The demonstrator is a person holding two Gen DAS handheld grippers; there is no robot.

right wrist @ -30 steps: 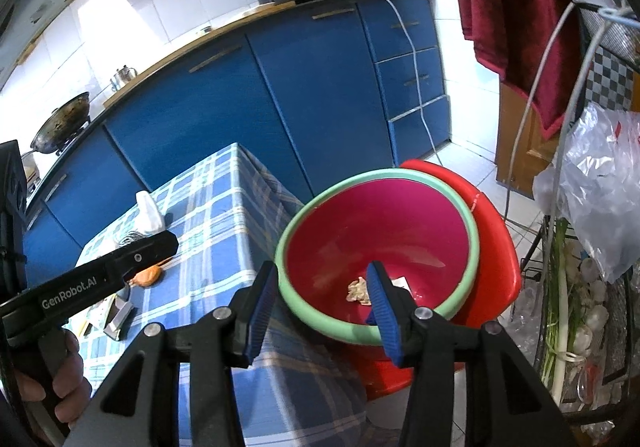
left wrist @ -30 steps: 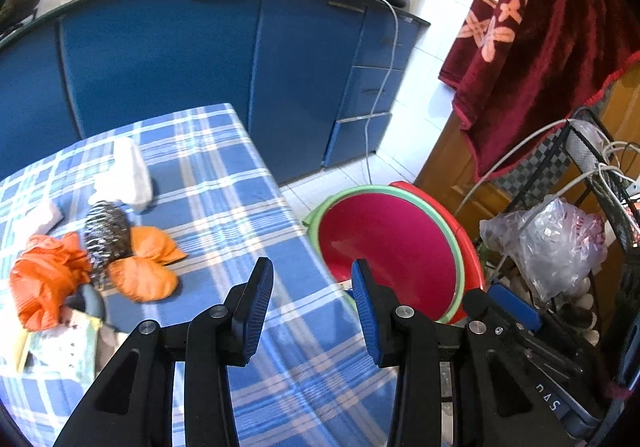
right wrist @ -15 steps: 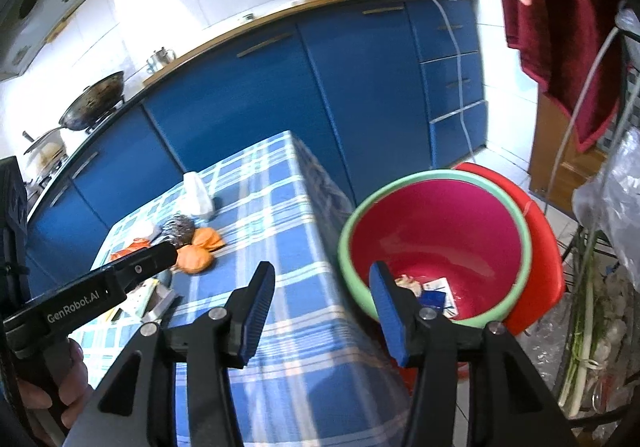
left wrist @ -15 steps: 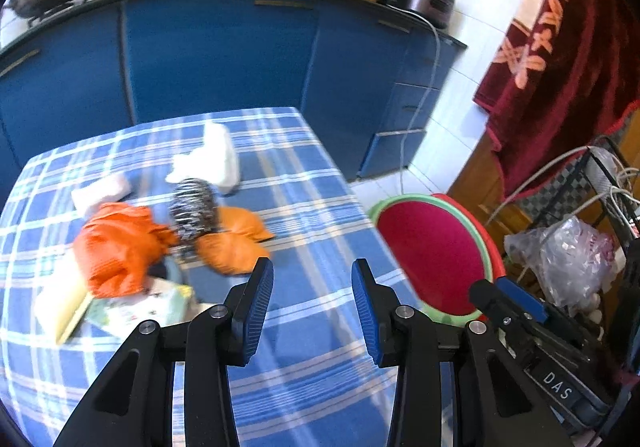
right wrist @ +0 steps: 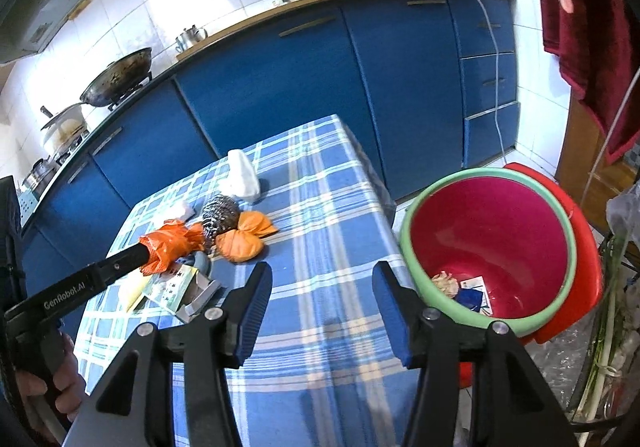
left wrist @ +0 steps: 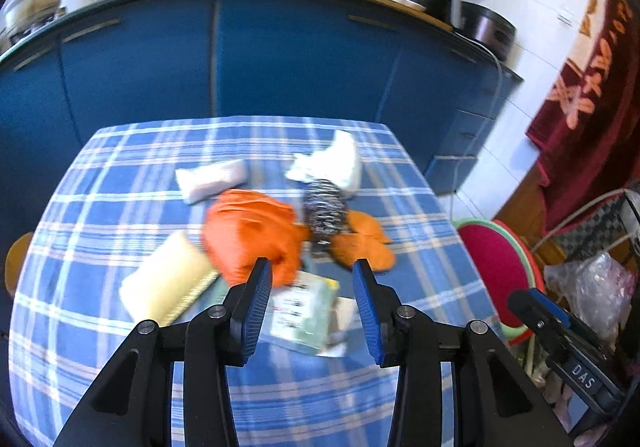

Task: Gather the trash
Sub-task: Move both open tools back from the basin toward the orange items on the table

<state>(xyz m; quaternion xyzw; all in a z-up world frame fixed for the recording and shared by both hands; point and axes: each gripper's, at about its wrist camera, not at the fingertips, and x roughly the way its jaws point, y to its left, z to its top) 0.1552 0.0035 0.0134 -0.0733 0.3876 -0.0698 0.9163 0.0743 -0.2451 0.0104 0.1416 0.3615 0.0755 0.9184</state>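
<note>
Trash lies on the blue checked table (left wrist: pixel 100 207): an orange plastic bag (left wrist: pixel 248 235), a steel scourer (left wrist: pixel 324 211), orange peels (left wrist: pixel 360 243), white tissues (left wrist: pixel 328 163), a yellow sponge (left wrist: pixel 168 279) and a green packet (left wrist: pixel 304 307). My left gripper (left wrist: pixel 312 287) is open and empty, hovering just above the packet and the bag. My right gripper (right wrist: pixel 320 299) is open and empty over the table's right edge, beside the red basin (right wrist: pixel 492 247) that holds a few scraps.
Blue cabinets (left wrist: pixel 280 59) stand behind the table. The basin with a green rim sits on a red stool (right wrist: pixel 588 279) to the table's right. A wire rack with plastic bags (left wrist: pixel 592 287) stands further right. A red towel (right wrist: pixel 580 7) hangs above.
My left gripper has swung left from the basin to over the trash pile. My right gripper has drawn back from the basin to the table edge. Both stay open.
</note>
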